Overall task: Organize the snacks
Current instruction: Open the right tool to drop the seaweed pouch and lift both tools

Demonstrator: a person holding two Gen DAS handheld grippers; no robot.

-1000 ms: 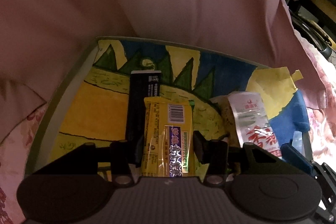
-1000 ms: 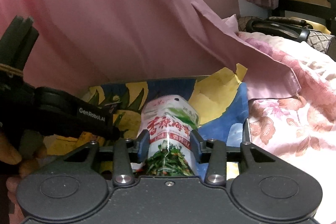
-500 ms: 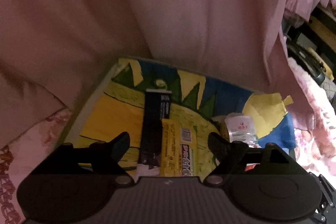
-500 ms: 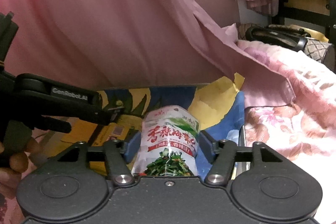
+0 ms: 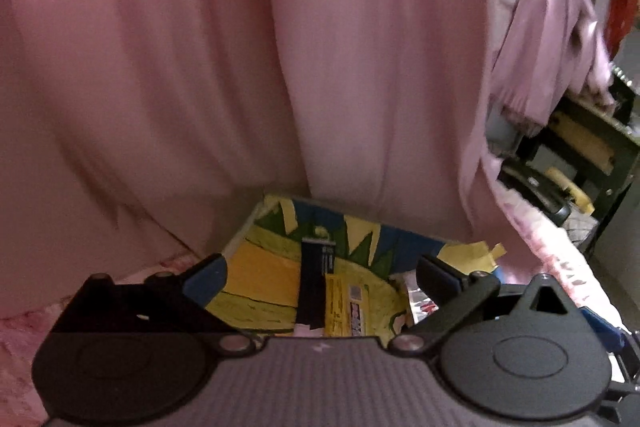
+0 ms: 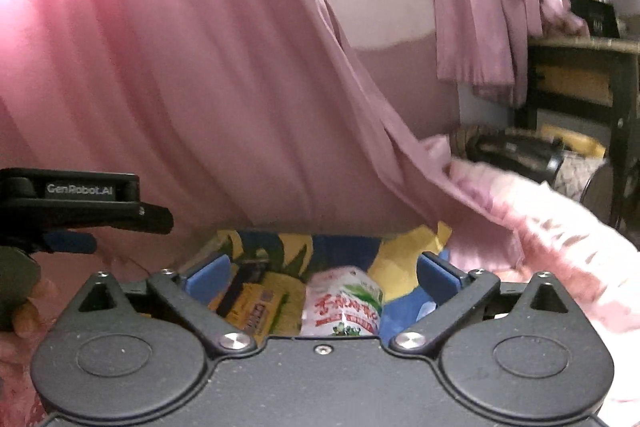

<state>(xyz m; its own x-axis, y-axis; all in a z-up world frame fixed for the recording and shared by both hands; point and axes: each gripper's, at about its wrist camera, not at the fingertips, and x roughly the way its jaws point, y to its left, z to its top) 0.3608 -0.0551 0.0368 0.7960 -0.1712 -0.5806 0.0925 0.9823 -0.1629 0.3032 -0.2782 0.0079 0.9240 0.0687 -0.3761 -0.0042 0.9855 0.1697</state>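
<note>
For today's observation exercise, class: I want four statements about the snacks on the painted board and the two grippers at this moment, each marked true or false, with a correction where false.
1. The yellow snack packet lies right beside the black snack packet on the painted board. True.
2. The left gripper is clamped on the yellow packet. False: its jaws are opening, spread wide, and it grips nothing; the packet lies on the board below.
3. The white and green snack bag lies on the board, untouched by the right gripper. True: those jaws are opening and stand clear of it.
4. The black packet lies on top of the white and green bag. False: it lies apart from it, beyond the yellow packet.
</note>
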